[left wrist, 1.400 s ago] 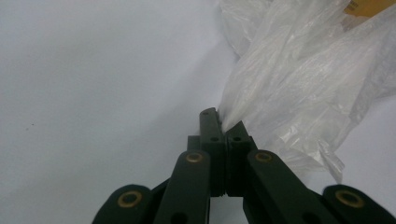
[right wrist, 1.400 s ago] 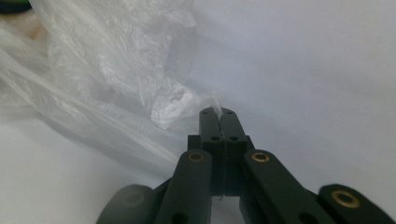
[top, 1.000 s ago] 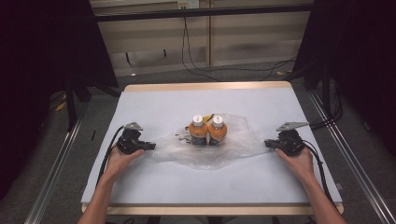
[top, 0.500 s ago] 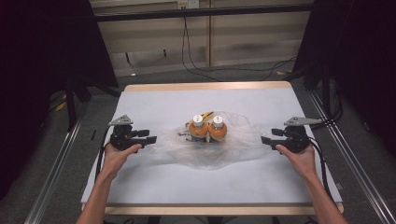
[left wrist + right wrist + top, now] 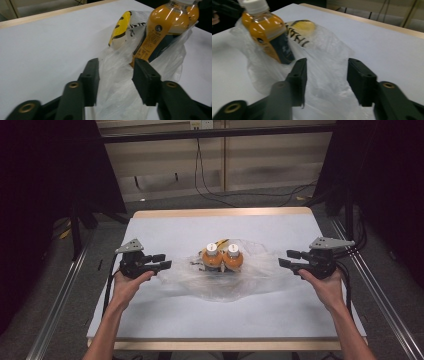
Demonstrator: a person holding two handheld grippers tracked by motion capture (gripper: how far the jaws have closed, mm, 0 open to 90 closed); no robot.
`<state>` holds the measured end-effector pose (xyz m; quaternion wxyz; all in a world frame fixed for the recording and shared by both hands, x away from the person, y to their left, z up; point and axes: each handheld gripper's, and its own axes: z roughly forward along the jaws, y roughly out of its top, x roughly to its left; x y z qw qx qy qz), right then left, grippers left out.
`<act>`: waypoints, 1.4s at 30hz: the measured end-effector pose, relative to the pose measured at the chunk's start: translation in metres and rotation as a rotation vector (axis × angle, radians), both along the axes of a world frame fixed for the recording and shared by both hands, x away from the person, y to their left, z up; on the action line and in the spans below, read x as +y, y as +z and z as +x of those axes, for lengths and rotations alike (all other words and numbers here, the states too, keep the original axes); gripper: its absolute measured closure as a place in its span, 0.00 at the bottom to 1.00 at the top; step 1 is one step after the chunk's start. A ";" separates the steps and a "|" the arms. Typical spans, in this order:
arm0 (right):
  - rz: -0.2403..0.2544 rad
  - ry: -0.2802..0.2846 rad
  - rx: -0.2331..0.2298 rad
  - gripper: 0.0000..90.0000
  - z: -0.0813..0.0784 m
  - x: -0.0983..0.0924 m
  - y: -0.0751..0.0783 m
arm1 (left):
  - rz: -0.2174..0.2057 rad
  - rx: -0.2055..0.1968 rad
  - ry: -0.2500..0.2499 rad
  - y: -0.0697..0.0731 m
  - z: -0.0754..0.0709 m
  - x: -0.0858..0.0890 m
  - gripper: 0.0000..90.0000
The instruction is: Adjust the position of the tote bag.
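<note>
i read the clear plastic bag (image 5: 222,272) lying crumpled at the middle of the desk (image 5: 165,227), with two orange bottles (image 5: 222,258) standing upright side by side in it, white caps up, touching each other. a yellow item with black print (image 5: 120,27) lies inside the bag just behind the bottles.

left claw (image 5: 161,261): held at the bag's left edge, pointing inward. its jaws have just been closing from a wider gap and stand partly open. in the left gripper view, loose bag film sits between the pads without being pressed.

right claw (image 5: 289,258): held at the bag's right edge, pointing inward. its jaws have likewise just been closing and stand partly open. in the right gripper view, bag film lies between them, not clamped.

both claws sit clear above the desk surface.
</note>
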<state>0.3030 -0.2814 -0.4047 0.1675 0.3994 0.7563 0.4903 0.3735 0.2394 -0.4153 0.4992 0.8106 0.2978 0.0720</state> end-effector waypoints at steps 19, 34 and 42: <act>-0.099 0.217 0.057 1.00 0.025 0.062 -0.007 | 0.095 0.024 -0.205 -0.003 0.005 -0.074 0.95; -0.229 0.307 0.170 1.00 0.047 0.096 -0.034 | 0.201 0.062 -0.237 -0.028 0.019 -0.095 0.94; -0.266 0.264 0.208 1.00 0.066 0.101 -0.049 | 0.269 0.069 -0.243 -0.035 0.026 -0.104 0.93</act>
